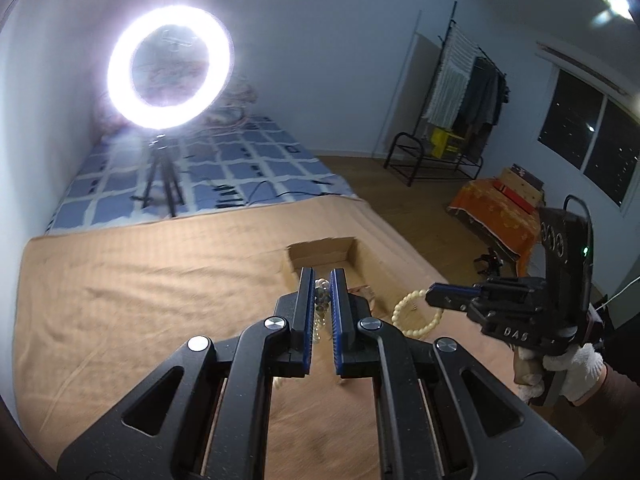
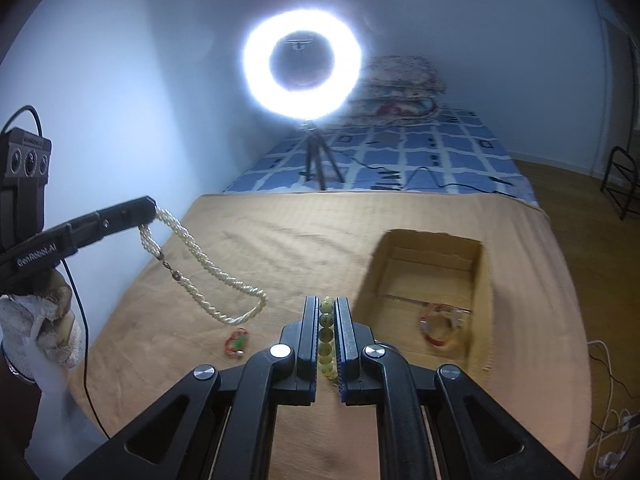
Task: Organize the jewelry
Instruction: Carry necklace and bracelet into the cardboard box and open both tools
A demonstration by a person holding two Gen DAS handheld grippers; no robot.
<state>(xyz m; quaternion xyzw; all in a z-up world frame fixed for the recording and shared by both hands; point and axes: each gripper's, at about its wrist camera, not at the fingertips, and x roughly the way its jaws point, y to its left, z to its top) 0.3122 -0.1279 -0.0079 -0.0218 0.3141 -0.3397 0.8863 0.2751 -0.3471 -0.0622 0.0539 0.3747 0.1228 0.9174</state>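
A bright ring light on a black tripod (image 2: pixel 304 68) stands on the blue-and-white checked mattress (image 2: pixel 440 152) past the far edge of the tan cloth-covered bed (image 2: pixel 280 232) I work over. An open brown cardboard box (image 2: pixel 478 280) sits near the bed's right edge, with a red-and-clear bangle (image 2: pixel 436 326) lying inside it. A small red-and-green trinket (image 2: pixel 237 342) lies on the cloth near the near edge, under the hanging pearls. Nothing stands between my hands and the box.

My left fingers (image 2: pixel 150 210) are pinched tight on a long twisted rope of small cream pearls (image 2: pixel 208 276), which hangs in a loop above the cloth, with a dark clasp partway down one strand. My right fingers (image 2: pixel 329 312) are clamped on a bracelet of round pale yellow-green beads (image 2: pixel 326 336); in the left wrist view its loop (image 1: pixel 416 316) hangs below them, just beside the box. Both my hands (image 1: pixel 568 372) wear white knit gloves.
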